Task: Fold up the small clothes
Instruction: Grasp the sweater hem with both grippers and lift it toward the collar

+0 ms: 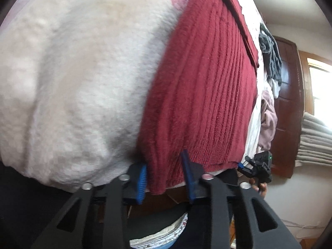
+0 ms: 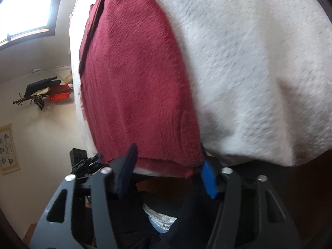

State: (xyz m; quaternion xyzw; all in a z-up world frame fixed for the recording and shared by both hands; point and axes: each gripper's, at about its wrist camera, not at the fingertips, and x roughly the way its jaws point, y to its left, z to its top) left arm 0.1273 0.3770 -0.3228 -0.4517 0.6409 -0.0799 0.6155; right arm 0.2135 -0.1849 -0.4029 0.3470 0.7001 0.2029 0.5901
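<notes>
The red towel (image 1: 203,87) lies flat on the white bed cover (image 1: 68,78), filling the centre-right of the left wrist frame and the centre-left of the right wrist frame. Its near edge hangs just over the bed's rim. The left claw (image 1: 166,174) is spread apart, its 2 blue pads either side of the towel's near left corner. The right claw (image 2: 168,172) is also spread, straddling the near right corner. A pile of clothes (image 1: 269,62) sits at the right. Bare cover stretches beside the towel.
</notes>
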